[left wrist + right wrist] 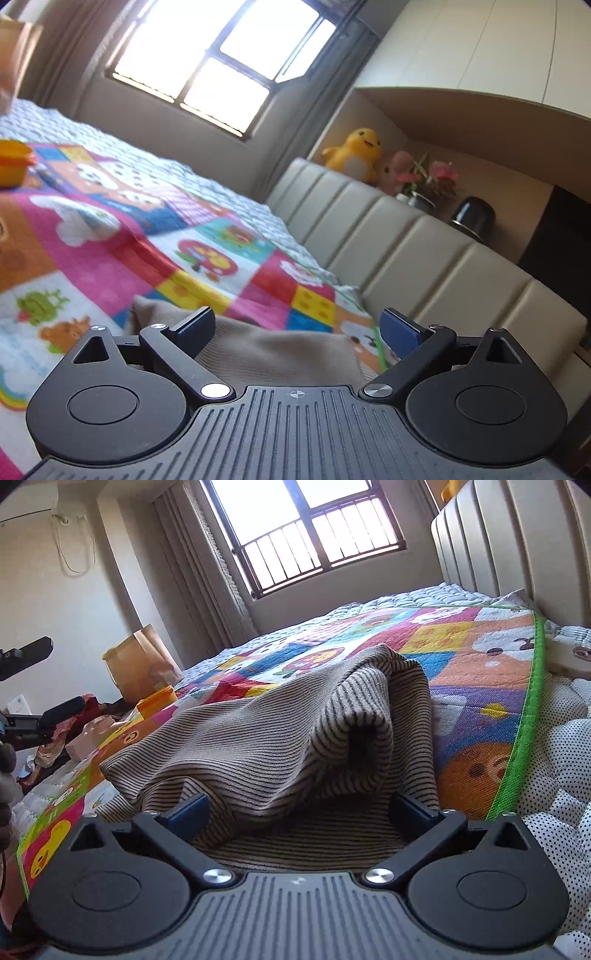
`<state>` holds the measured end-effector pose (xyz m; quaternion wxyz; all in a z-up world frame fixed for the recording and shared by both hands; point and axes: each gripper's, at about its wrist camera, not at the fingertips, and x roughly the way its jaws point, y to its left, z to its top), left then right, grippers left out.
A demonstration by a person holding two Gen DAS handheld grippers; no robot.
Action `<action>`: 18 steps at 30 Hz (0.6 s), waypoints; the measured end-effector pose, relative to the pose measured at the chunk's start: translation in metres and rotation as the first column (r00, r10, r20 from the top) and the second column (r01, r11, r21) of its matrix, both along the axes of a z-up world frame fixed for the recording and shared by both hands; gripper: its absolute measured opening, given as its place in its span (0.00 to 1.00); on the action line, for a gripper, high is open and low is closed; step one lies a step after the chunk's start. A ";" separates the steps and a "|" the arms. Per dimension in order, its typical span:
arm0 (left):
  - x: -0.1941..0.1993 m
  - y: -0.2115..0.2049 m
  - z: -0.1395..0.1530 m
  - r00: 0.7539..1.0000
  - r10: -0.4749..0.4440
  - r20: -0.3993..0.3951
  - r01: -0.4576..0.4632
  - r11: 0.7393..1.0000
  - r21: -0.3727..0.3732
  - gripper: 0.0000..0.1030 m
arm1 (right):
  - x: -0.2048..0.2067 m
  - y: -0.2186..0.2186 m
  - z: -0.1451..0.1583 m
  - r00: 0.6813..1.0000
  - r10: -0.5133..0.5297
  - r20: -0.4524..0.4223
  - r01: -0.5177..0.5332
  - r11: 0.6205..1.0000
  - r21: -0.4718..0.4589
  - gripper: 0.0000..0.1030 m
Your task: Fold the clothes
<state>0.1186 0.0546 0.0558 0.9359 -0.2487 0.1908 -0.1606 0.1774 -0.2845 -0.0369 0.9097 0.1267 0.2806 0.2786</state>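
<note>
Left gripper (297, 328): jaws are held wide apart and nothing is clasped; a beige garment (273, 350) is seen lying low between and just beyond them, on a patchwork play mat (155, 236) spread over the bed (207, 181). Ahead and to the right of these jaws, a padded headboard (406, 251) is seen, with a yellow plush duck (356, 155) and a flower pot (424, 184) ranged on the shelf behind it; an orange container (13, 162) is found far to the left. Right gripper (304, 812): jaws are likewise spread wide, with the striped garment (280, 734) bunched between and ahead of them, a rolled fold raised right of centre; cloth is seen touching both finger pads (186, 814), but no grip is closed on it. The mat's green edging (524, 716) is noted to the right of the jaws, a paper bag (138, 661) far left ahead.
</note>
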 end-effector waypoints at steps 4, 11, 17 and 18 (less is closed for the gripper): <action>0.016 0.000 -0.037 0.992 -0.024 -0.125 0.016 0.998 -0.064 0.96 | -0.002 -0.003 0.002 0.999 -0.013 -0.029 0.014 1.000 0.025 1.00; 0.036 0.004 -0.077 0.964 -0.072 -0.258 0.035 0.989 -0.146 0.96 | -0.007 0.006 0.005 0.999 -0.002 -0.046 0.001 0.999 -0.038 1.00; 0.038 0.005 -0.079 0.964 -0.094 -0.247 0.063 0.989 -0.132 0.96 | -0.020 0.023 0.038 0.998 -0.012 0.062 0.023 0.983 -0.180 1.00; 0.037 0.003 -0.079 0.966 -0.096 -0.241 0.069 0.991 -0.118 0.97 | -0.025 0.023 0.047 0.994 -0.023 0.110 0.044 0.981 -0.189 1.00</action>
